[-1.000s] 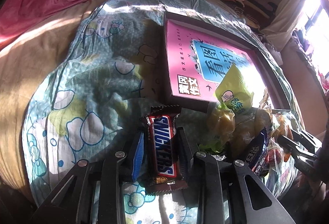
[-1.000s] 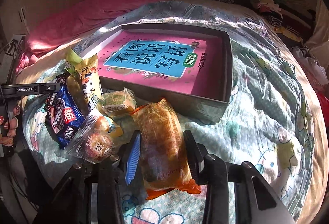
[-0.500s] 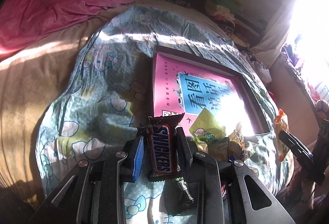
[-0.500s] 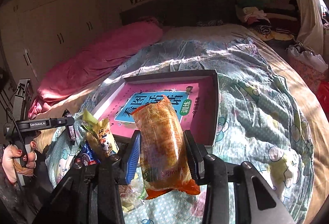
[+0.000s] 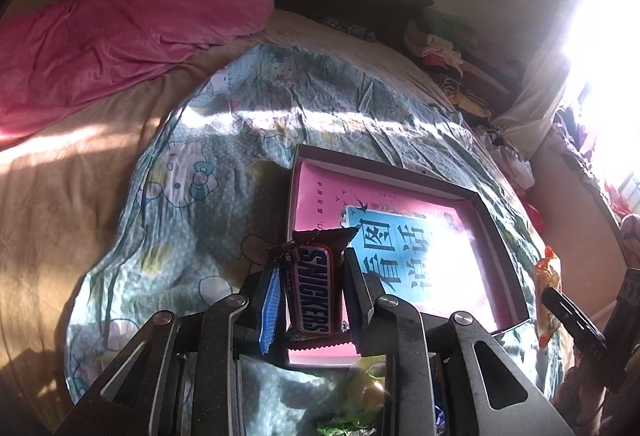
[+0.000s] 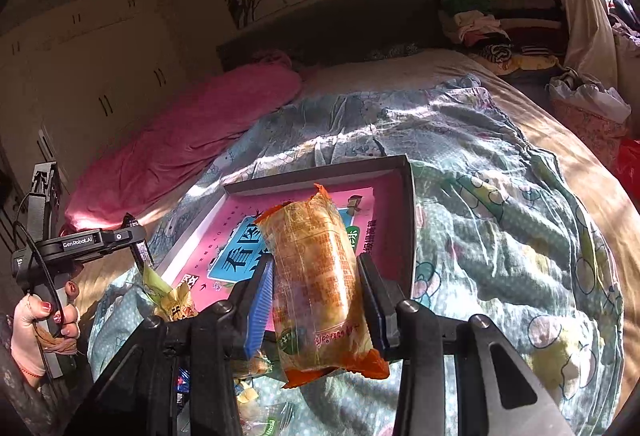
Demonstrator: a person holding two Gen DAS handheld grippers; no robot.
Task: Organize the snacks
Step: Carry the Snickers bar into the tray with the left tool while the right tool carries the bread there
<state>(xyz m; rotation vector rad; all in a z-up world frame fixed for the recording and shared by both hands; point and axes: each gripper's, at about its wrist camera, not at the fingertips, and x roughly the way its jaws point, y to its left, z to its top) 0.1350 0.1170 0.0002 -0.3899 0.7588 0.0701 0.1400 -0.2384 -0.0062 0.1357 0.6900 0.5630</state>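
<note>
A Snickers bar [image 5: 314, 294] is pinched tight in the left gripper [image 5: 310, 300] and an orange snack pack [image 6: 316, 288] is clamped in the right gripper [image 6: 316, 300], both held up over the near edge of the pink-lined box [image 6: 408, 220] on the cartoon-print quilt [image 6: 500, 236].

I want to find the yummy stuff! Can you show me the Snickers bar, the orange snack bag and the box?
Snickers bar [image 5: 316, 290]: left wrist view, on the blue logo.
Orange snack bag [image 6: 316, 276]: right wrist view, middle of the wrapper.
Box [image 5: 496, 248]: left wrist view, on its dark right wall.
</note>
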